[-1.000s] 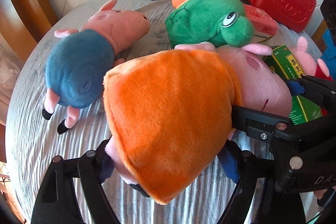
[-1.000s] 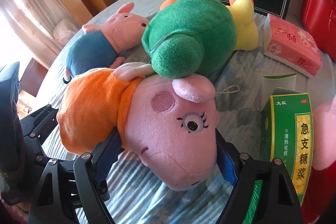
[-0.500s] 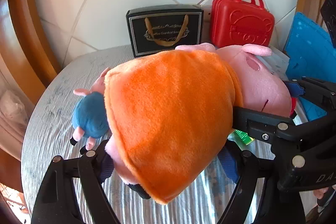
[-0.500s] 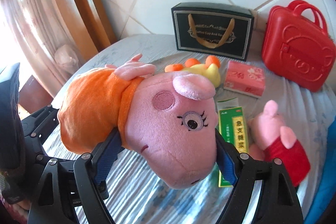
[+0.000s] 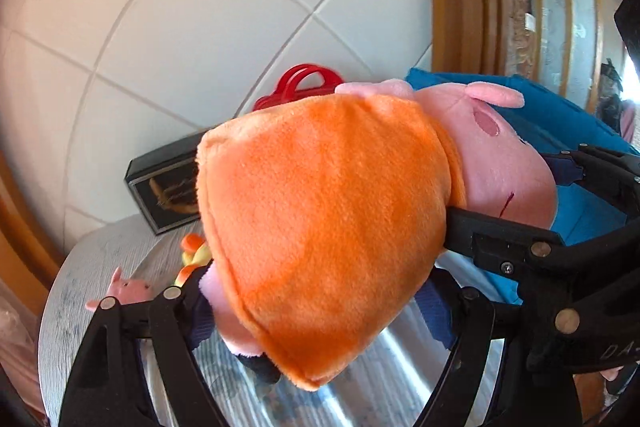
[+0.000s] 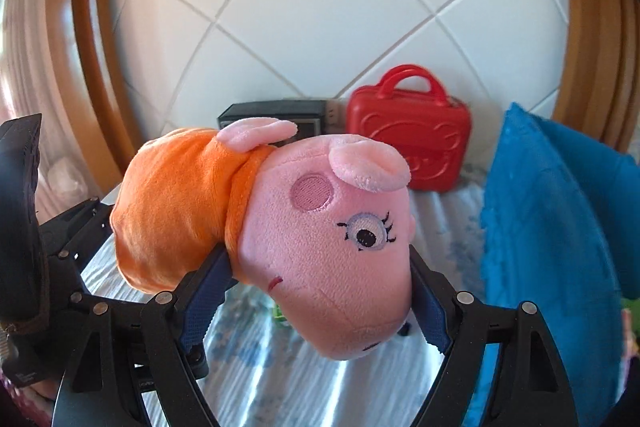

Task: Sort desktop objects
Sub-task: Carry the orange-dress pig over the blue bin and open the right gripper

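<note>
Both grippers hold one plush pig in an orange dress, lifted high above the table. My left gripper (image 5: 320, 311) is shut on its orange body (image 5: 320, 227). My right gripper (image 6: 316, 291) is shut on its pink head (image 6: 332, 247). In the right wrist view the orange dress (image 6: 176, 203) runs back to the left gripper's black frame (image 6: 68, 267). In the left wrist view the right gripper's frame (image 5: 540, 259) crosses under the pig's head (image 5: 504, 171).
A red plastic case (image 6: 408, 139) and a black gift box (image 6: 276, 115) stand at the tiled wall. A blue bin (image 6: 560, 227) is on the right. Below on the striped cloth (image 5: 80, 291) lie a small pink pig toy (image 5: 128, 291) and a yellow-orange plush (image 5: 192, 255).
Both grippers have lifted the pig together, well above the table, and swung toward the right. The other toys have dropped low and small in view; the blue bin has come close.
</note>
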The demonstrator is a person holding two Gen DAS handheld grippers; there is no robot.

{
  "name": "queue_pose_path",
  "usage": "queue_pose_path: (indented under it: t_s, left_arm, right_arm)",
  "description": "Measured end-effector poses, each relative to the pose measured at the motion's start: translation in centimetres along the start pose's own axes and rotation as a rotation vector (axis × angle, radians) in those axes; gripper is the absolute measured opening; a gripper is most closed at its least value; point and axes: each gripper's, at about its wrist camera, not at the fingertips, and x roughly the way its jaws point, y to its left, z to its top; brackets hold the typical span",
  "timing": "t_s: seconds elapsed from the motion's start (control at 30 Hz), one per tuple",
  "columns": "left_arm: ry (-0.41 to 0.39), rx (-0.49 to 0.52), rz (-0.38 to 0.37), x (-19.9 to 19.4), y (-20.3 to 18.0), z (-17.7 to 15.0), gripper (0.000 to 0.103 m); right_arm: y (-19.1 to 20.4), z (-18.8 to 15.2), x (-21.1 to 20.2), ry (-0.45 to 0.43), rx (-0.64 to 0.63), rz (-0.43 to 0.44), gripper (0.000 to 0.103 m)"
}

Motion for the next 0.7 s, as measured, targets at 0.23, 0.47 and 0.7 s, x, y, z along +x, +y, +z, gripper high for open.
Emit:
queue_pose_path:
  t_s: [0.23,0.47,0.7]
  left_arm:
    - [-0.078,0.129,-0.183,-0.1,-12.0,6.7,0.083]
    - [-0.058,0.227,-0.329,1.3,-22.7,11.9,0.084]
    - [0.041,0.290,-0.347,3.9,-29.3,15.7,0.085]
  right_arm:
    - [-9.5,0.7,-8.6,-0.072,0.084,-0.251,0.084]
    - [-18.9,1.0,-14.1,-0.068,0.153,-0.410,0.084]
    - [-27.2,1.3,-16.2,-0.014,0.227,-0.457,0.084]
